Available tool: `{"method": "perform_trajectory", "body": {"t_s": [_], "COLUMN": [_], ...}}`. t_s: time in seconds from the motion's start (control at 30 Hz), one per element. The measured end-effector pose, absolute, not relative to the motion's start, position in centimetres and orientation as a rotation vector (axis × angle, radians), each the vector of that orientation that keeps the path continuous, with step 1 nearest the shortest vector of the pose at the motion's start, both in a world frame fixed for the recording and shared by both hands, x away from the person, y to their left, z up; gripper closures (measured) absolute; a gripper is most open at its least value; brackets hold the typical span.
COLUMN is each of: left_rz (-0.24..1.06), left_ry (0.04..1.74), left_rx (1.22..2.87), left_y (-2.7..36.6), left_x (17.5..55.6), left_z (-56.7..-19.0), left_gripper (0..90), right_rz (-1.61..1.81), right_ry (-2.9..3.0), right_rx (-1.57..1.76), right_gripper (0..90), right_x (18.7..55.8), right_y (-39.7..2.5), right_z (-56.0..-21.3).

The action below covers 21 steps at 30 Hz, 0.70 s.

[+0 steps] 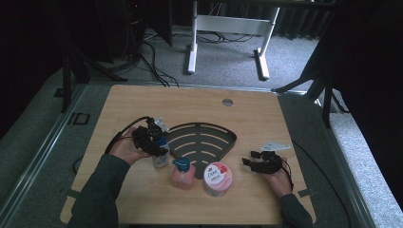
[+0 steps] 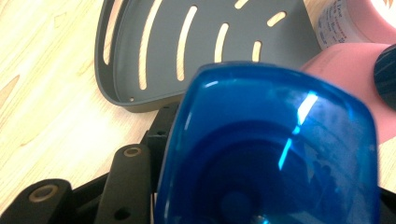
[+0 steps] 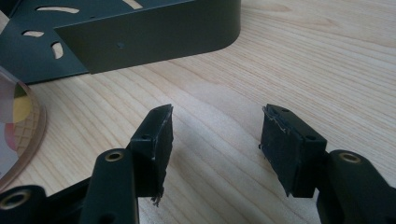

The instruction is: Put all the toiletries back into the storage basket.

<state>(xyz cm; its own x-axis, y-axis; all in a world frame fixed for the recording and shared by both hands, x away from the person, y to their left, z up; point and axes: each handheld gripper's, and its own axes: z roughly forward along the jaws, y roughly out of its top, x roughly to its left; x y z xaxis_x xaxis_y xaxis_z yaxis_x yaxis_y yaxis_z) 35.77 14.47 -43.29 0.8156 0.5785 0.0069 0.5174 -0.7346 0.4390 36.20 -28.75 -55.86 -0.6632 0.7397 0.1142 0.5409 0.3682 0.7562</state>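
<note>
Bottle (image 1: 160, 156) with a blue cap stands upright on the wooden worktop (image 1: 142, 102), left of its middle and just beside the left corner of the dark slotted shelf tray (image 1: 202, 140). The left gripper (image 1: 153, 137) closes on it from the left, jaws clamped around its upper part, with the person's left hand (image 1: 124, 148) behind. From above, the bottle reads as a pale body with a blue top. The left gripper view gives that cap (image 2: 271, 144) from very near, glossy and translucent blue, with the tray's (image 2: 135, 70) slotted floor and raised rim beyond it, and a pink surface at the right edge.

Toward the near edge, the high view shows a pink pump bottle (image 1: 183, 173) and a round pink-lidded jar (image 1: 217, 178) side by side, both in front of the tray.

The right gripper (image 1: 261, 161) rests low over the worktop near the right edge, held by the right hand (image 1: 280, 180), well apart from the bottle. The right gripper view (image 3: 215, 140) shows its two black pads spread wide with bare wood between them, grasping nothing; the tray's solid outer wall (image 3: 154, 37) stands beyond, and the jar's curved side (image 3: 18, 130) sits at the left edge.
</note>
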Motion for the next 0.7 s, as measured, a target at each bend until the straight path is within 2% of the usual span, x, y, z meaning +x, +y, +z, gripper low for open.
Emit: {"method": "perform_trajectory", "body": {"t_s": [0.7], "left_rz": [0.232], "left_ry": [0.855], "left_rx": [2.531], "left_y": [15.1], "left_x": [36.5], "left_z": [-41.7], "left_gripper": [55.1], "right_rz": [1.176], "right_ry": [2.386], "right_rx": [1.139], "right_gripper": [43.4], "right_x": [36.2], "right_y": [-28.8], "right_z": [-55.9]}}
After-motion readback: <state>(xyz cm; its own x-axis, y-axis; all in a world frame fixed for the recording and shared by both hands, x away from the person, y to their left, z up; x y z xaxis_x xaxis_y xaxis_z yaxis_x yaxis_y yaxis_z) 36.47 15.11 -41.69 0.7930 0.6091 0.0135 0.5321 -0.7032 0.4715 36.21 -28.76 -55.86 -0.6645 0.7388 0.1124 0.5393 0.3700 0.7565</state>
